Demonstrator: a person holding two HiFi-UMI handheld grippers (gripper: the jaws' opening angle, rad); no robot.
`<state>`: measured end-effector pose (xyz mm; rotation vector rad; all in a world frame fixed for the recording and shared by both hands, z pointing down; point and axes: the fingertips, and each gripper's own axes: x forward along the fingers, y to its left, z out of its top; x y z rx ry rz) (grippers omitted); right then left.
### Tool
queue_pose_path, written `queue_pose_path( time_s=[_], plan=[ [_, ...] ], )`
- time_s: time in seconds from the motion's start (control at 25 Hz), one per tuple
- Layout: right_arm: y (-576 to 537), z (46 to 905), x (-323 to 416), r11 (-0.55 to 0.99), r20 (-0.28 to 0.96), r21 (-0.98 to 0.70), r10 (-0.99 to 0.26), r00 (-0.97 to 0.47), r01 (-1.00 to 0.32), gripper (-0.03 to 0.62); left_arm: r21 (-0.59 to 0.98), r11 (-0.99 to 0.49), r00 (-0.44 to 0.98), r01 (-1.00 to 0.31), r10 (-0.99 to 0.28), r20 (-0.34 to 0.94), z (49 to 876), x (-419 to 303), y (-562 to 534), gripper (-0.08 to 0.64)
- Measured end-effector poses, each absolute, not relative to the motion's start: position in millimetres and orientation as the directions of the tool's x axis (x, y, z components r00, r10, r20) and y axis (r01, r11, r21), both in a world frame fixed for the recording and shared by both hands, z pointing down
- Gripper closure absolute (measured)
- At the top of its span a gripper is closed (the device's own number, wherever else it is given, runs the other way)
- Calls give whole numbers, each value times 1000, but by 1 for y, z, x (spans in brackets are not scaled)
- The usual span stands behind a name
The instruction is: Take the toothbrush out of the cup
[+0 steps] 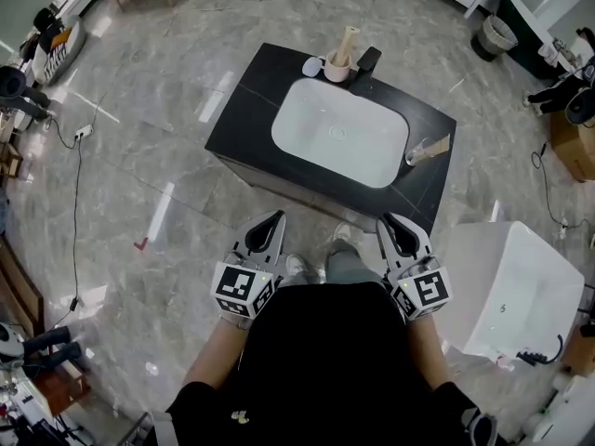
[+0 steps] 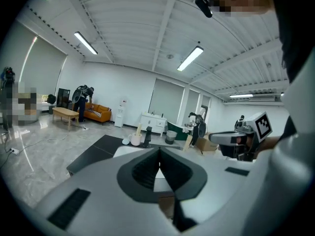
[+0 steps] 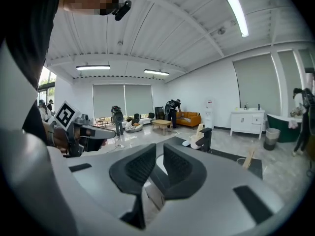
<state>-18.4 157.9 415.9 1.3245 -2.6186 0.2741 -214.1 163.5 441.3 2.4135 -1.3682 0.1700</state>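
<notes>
task not started: the toothbrush point(image 1: 348, 43) stands in the pale cup point(image 1: 337, 69) at the far edge of the black counter point(image 1: 244, 110), behind the basin point(image 1: 339, 133), well apart from me. its handle is pale, stick-like and slightly tilted. my left gripper point(image 1: 276, 219) and right gripper point(image 1: 389, 221) are closed with nothing between the jaws. approach, grasp and lift are all left to do.

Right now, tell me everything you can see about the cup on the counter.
The cup is small, pale pink, seemingly ceramic, and upright. It stands at the far edge of the black counter, behind the white basin, between a white oval object and the dark tap. A pale, wood-coloured toothbrush stands in it, rising above the rim. Whether its neighbours touch it is unclear.
</notes>
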Motion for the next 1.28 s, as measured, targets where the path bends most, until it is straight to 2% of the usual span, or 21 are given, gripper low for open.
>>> queue_pose_path(
  time_s=[0.36, 0.92, 1.28],
  plan=[
    [103, 433, 2, 614, 264, -121, -737, -622, -780, 528, 222, -417, 470, -881, -825, 315, 446, -197, 116, 538],
    [19, 431, 63, 656, 227, -177, -698, -679, -733, 528, 160, -370, 403, -915, -851, 337, 436, -128, 31, 537],
    [0, 437, 80, 635, 229, -197, -711, -665, -747, 528, 157, -394, 424, -906, -835, 351, 443, -107, 5, 537]
  ],
)
